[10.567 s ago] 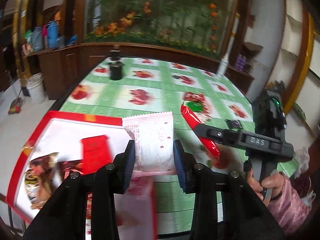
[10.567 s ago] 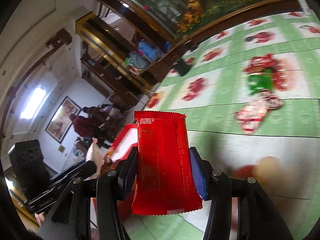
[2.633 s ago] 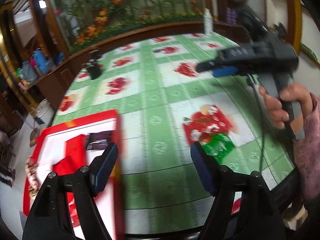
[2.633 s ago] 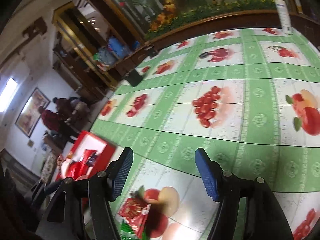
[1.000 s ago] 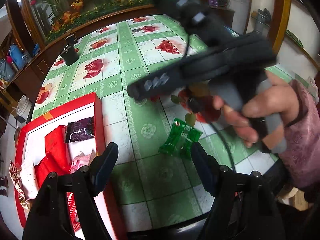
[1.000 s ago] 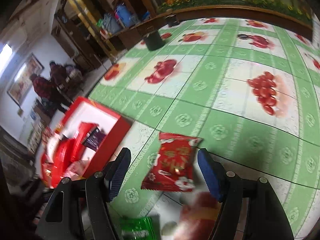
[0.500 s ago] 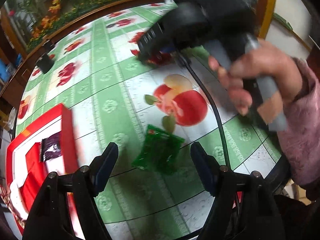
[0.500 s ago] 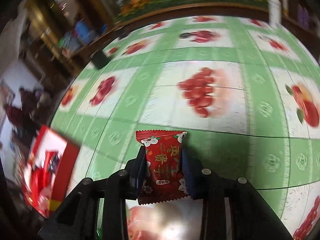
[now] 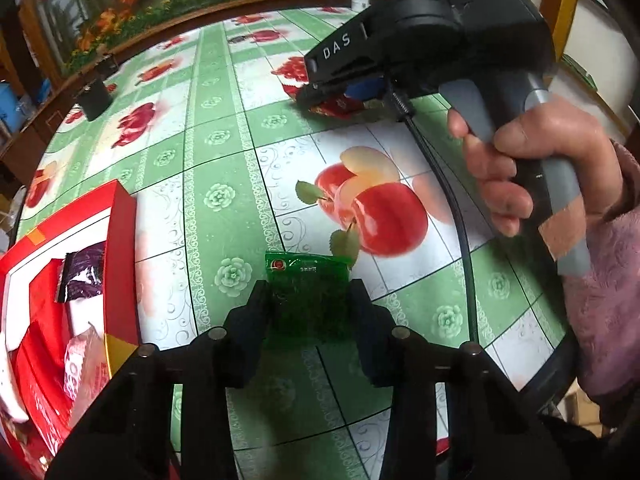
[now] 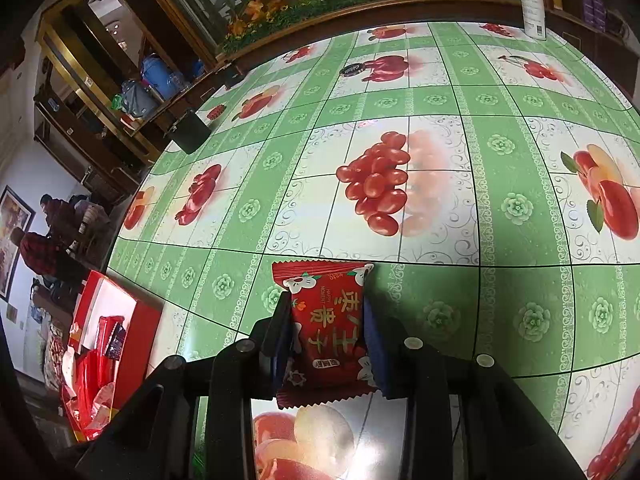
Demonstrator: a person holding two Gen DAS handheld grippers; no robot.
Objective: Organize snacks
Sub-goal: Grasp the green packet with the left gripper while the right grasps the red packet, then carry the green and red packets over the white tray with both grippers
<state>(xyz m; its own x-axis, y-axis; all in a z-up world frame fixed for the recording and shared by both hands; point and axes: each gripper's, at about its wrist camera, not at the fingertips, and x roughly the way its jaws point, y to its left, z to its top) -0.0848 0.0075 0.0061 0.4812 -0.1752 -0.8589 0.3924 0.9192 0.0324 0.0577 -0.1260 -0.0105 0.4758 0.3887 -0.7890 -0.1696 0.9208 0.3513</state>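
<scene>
1. Green foil is pinched between the jaws of the left gripper (image 9: 310, 300): they have just been closing, and now stand narrow with the green packet (image 9: 308, 284) between them, low over the tablecloth (image 9: 224, 128) near its front edge.
2. Across the table, a red packet (image 10: 326, 332) is clamped in the right gripper (image 10: 326, 334), its jaws likewise just drawn in narrow on the packet's sides; the wrapper's top stands clear above the pads.
3. Both grips are judged complete, so the step in hand is taken to be the lift and carry to the red box (image 9: 120, 216), seen at the left with snacks already inside.
4. Each packet should be raised straight up before being moved sideways — a dragged foil edge could be pulled out of a side pinch.
5. The box wall should be cleared from above, not brushed, since a light box may be shoved along the cloth.
6. The hand (image 9: 520, 168) on the right tool lies close over the left gripper's path — the two carries are best staggered, left first.
7. Release is best made low over a bare patch of the box floor.
</scene>
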